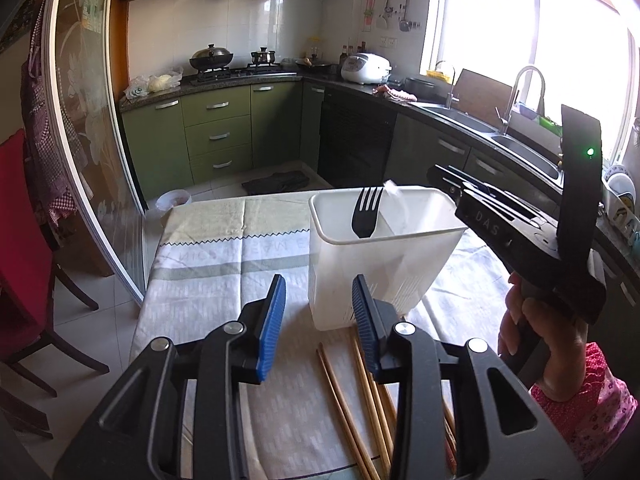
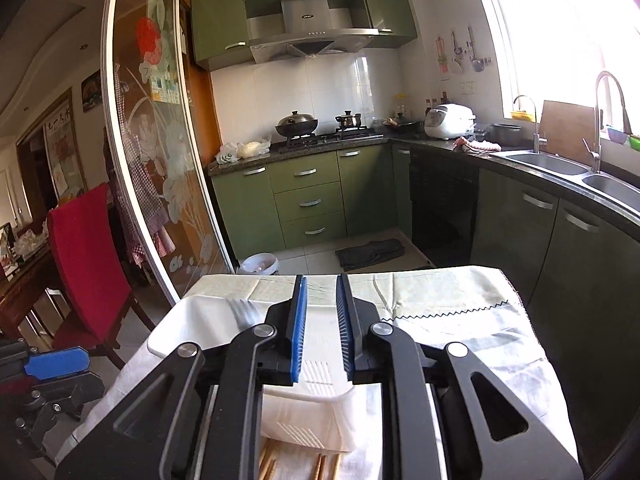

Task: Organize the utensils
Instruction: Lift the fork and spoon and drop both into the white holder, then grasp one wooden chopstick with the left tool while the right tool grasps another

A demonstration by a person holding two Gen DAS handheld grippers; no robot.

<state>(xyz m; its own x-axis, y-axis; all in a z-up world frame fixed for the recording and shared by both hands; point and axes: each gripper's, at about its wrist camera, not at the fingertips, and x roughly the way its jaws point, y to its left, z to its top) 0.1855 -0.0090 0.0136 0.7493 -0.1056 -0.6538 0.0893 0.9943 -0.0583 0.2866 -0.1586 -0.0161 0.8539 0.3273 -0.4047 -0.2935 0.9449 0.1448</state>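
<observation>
A white plastic holder (image 1: 380,256) stands upright on the cloth-covered desk (image 1: 208,280), at about 12 o'clock from the left gripper (image 1: 319,320) and just past its fingertips. A black fork (image 1: 366,212) stands in it, tines up, leaning at the rim near the middle divider. The left gripper's jaws are released, with a wide gap between the blue pads (image 1: 272,328) and nothing in them. On the cloth below them, from 5 to 6 o'clock in the left wrist view, lie several wooden chopsticks (image 1: 352,412), running lengthwise toward the holder's base; the right pad hides part of them. The right gripper (image 1: 512,224) shows at 3 o'clock in that view, raised beside the holder's right rim and held by a hand (image 1: 540,344) with a pink floral sleeve. In the right wrist view, the right gripper (image 2: 322,328) looks down over the holder (image 2: 180,328), whose rim and the fork (image 2: 244,314) inside show at 10 o'clock. Its jaws are released too, a narrow gap between the pads, empty. Chopstick ends (image 2: 320,466) peek out at 6 o'clock below the holder's base. The left gripper (image 2: 56,364) appears at 8 o'clock in this view.
</observation>
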